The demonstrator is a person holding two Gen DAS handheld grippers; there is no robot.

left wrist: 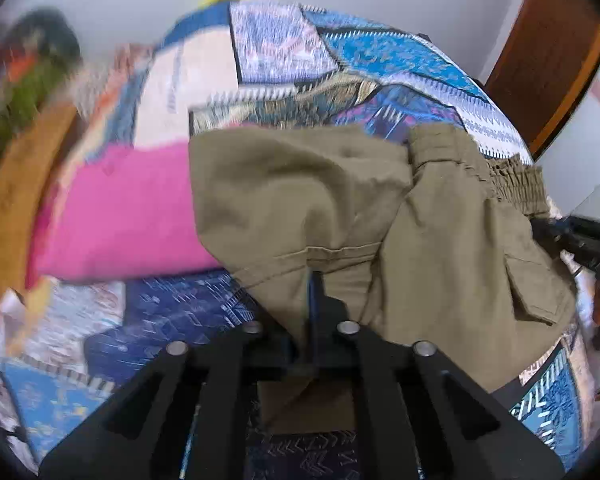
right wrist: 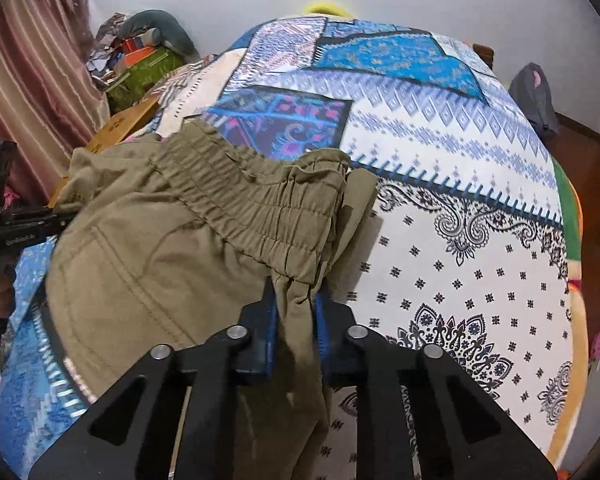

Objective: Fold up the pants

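Olive cotton pants [right wrist: 172,248] lie bunched on the patchwork bedspread [right wrist: 460,208]; right gripper [right wrist: 296,312] pinches their waistband, left gripper [left wrist: 314,300] pinches the leg side.

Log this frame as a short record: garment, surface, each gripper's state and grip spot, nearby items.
garment: olive cargo pants, bunched, not yet folded flat
surface: patchwork bedsheet
left gripper: shut on a seamed fold of the pants
right gripper: shut on the pants' elastic waistband
flap pocket: visible, facing up
nearby: pink cloth beside the pants; cardboard box at the bed's edge
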